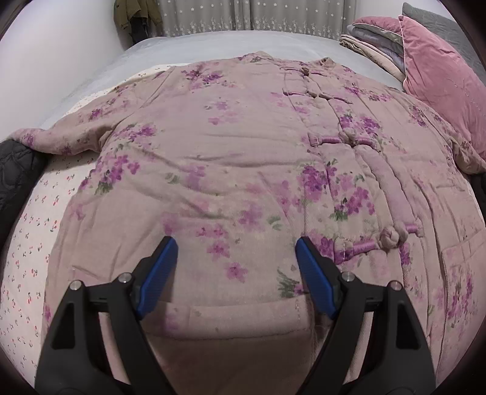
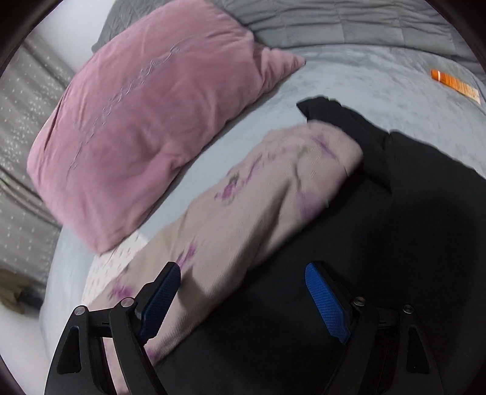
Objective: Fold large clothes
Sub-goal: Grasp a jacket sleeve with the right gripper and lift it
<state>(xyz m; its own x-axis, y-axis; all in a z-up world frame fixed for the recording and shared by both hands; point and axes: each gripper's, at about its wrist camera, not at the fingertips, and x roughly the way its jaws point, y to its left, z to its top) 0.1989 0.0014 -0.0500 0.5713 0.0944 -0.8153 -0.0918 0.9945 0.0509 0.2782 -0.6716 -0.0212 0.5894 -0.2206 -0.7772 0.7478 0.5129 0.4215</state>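
Observation:
A large padded pink jacket with purple flowers and knotted fastenings lies spread flat on the bed, front side up, collar at the far end. My left gripper hovers over its near hem, open, with nothing between the blue pads. In the right wrist view one sleeve of the jacket stretches diagonally across the bed, its cuff resting on a black garment. My right gripper stands open above the sleeve's near part and the black cloth, gripping nothing. The picture there is blurred.
A pink pillow lies beside the sleeve on the pale blue sheet. Folded blankets are stacked at the far right. An orange packet lies on the bed. A flowered white sheet lies under the jacket. Curtains hang behind.

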